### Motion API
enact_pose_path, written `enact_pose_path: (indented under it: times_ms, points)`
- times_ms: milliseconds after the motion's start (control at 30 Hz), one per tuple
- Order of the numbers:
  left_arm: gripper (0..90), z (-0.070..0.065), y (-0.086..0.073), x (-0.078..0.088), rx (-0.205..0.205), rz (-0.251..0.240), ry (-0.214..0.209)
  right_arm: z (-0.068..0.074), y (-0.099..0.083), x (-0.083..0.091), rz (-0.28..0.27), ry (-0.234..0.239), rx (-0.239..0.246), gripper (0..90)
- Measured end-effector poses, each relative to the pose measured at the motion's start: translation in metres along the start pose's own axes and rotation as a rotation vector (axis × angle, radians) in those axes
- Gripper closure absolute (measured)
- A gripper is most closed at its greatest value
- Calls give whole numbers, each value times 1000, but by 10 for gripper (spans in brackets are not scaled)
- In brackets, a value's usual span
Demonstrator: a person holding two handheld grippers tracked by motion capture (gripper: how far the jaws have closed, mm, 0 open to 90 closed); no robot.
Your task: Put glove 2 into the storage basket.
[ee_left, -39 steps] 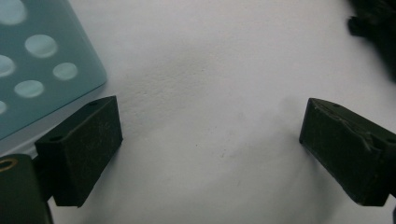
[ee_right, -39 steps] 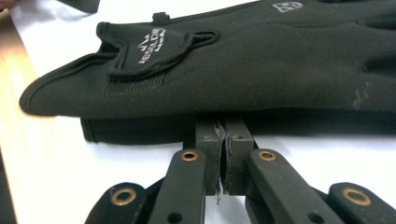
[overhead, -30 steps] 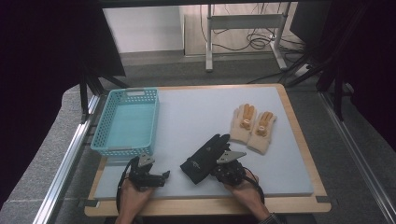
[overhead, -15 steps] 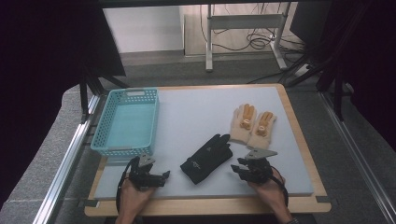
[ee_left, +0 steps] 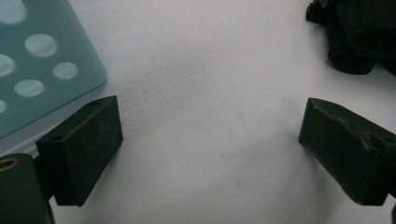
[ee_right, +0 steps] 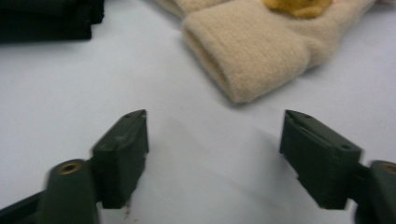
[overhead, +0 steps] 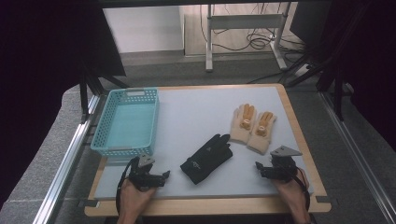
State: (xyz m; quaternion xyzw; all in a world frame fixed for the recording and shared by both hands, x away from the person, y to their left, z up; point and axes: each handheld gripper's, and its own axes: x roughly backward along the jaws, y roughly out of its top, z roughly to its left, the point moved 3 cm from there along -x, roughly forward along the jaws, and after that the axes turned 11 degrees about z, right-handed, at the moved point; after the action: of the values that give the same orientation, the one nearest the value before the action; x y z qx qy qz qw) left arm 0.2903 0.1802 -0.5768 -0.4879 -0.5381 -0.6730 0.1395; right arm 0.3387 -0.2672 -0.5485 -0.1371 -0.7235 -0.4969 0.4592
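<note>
Pale grey-white mat on a wood-edged worktop (overhead: 299, 205), grey speckled floor around it, metal rails along both sides. Behind the worktop: a white wall panel, a metal stand with loose cables on the floor, dark curtains left and right.

Turquoise perforated basket (overhead: 106, 148) at the mat's left, upright; looks empty, though its near inner wall is hard to see from the high view. In the left gripper view its holed corner (ee_left: 32, 70) sits just beside the left jaw.

Black glove (overhead: 208, 158) lies flat mid-mat, near the front, between the two hands, touching neither. Pair of beige gloves (overhead: 252, 127) with orange patches lies further right and back, side by side and touching each other.

Left tongs (overhead: 163, 176) at the front left, jaws apart over bare mat, nothing between them. Right tongs (overhead: 258, 168) at the front right, jaws apart after just opening, nothing between them; a beige cuff (ee_right: 252, 56) lies near, ahead of them, not touching.
</note>
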Motion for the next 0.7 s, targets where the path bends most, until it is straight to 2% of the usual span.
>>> enact_pose_path:
  times_ms: [100,233,433,500,633,700]
  points:
    - [65,0,-1,0,2,-8,4,-3,-2,-1,-11,30,-24,214]
    - [61,-1,0,0,5,-8,5,-3,-3,-2,-16,24,-29,212]
    - [67,-1,3,1,-7,29,5,-2,-5,-2,-29,20,-37,211]
    - [80,-3,6,3,-18,37,-10,-2,-5,-2,-30,19,-38,211]
    - [73,-11,15,11,-43,20,-52,-2,-5,-1,-32,17,-39,211]
    - [61,-17,20,14,-58,23,-83,-2,-5,-1,-34,18,-40,212]
